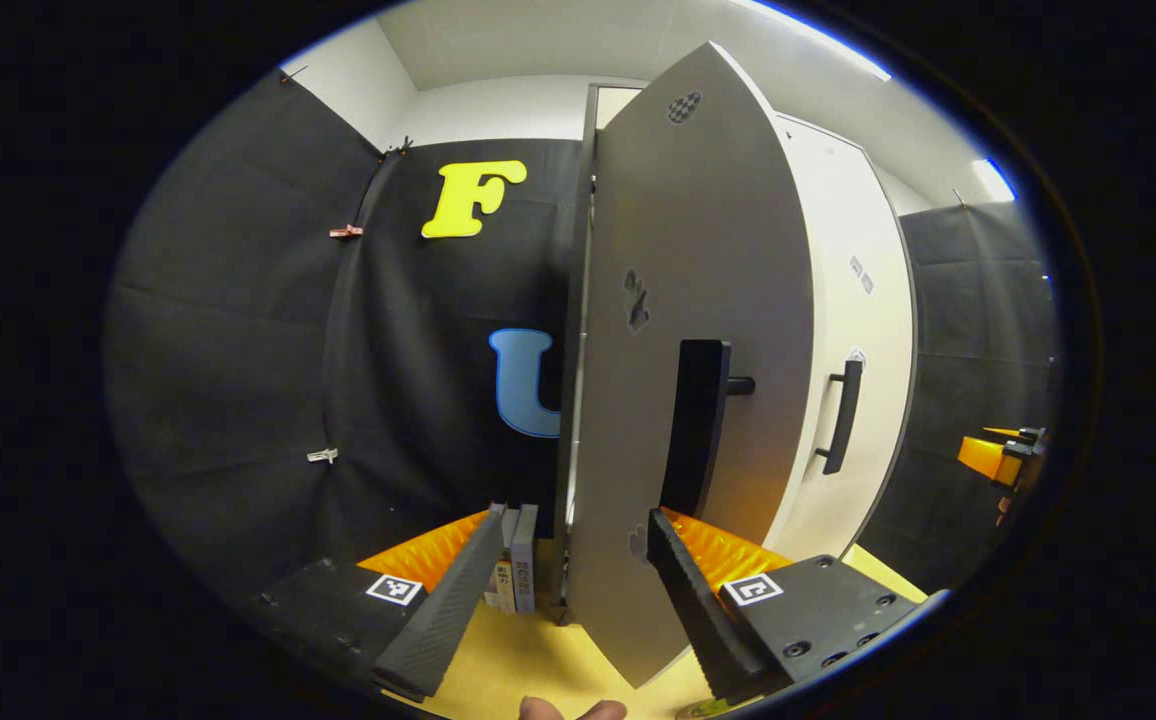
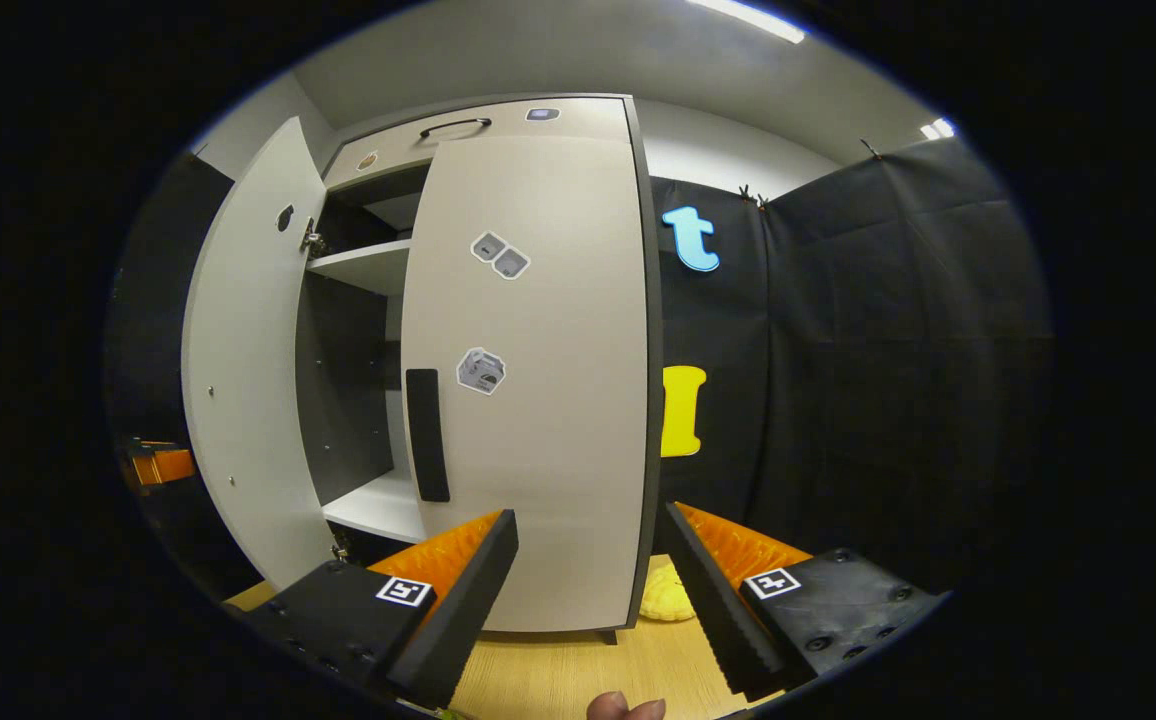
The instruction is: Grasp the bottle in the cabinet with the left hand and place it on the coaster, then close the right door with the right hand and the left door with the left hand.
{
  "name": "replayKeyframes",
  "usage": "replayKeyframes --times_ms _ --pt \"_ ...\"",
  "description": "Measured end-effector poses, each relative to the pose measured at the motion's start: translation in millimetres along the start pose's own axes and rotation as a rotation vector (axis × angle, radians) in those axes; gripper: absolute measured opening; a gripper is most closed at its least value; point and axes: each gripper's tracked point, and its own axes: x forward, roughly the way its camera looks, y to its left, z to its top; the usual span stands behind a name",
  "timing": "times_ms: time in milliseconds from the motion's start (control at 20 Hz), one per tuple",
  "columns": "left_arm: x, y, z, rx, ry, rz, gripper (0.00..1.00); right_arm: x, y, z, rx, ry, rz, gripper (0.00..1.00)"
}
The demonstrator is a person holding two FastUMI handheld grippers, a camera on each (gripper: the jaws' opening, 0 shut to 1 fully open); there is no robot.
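Both claws (image 1: 568, 570) (image 2: 588, 580) spread, empty; cabinet (image 2: 528, 400) shelves (image 2: 368, 265) bare behind the ajar left door (image 2: 243, 380).

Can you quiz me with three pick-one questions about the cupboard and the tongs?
1. Where is the yellow thing?
A. on the table by the cupboard's right corner
B. on a shelf
C. on the floor

2. How many handles does the right door have?
A. one
B. two
C. three

3. How is the left door?
A. shut
C. missing
B. open

Answers: 1 A, it lies on the wood beside the cupboard. 2 A, one dark bar. 3 B, it swings out and shelves show.
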Motion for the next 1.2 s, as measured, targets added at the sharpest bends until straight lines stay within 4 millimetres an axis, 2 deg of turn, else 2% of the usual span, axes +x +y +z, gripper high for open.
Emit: replayKeyframes --times_ms 100,200,300,450,500,550,650,700,1200 --pt "7 -17 1 -0.016 -0.002 -0.003 0.94 -1 -3 1 -0.008 -0.005 0.006 0.97" --pt "16 -33 -1 -0.033 0.005 -0.016 0.98 0 -5 1 -0.015 -0.005 0.013 0.97" --pt "27 -53 2 -0.037 0.008 -0.041 0.94 2 -10 0 -0.007 0.0 0.017 0.97" --pt "35 -78 0 -0.006 0.015 -0.057 0.98 5 -18 0 0.006 0.004 0.015 0.97" --pt "38 -85 -1 -0.001 0.018 -0.064 0.94 6 -20 0 0.008 0.005 0.014 0.97" --pt "40 -88 -2 0.003 0.014 -0.055 0.98 6 -22 -1 0.011 0.008 0.014 0.97" --pt "46 -94 -4 -0.006 0.017 -0.059 0.91 7 -26 1 0.014 0.006 0.012 0.97" --pt "49 -96 -5 -0.018 0.018 -0.062 0.94 8 -27 2 0.016 0.003 0.013 0.97" --pt "79 -126 -4 0.002 0.017 -0.063 0.94 4 -30 8 0.025 0.0 0.025 0.97"
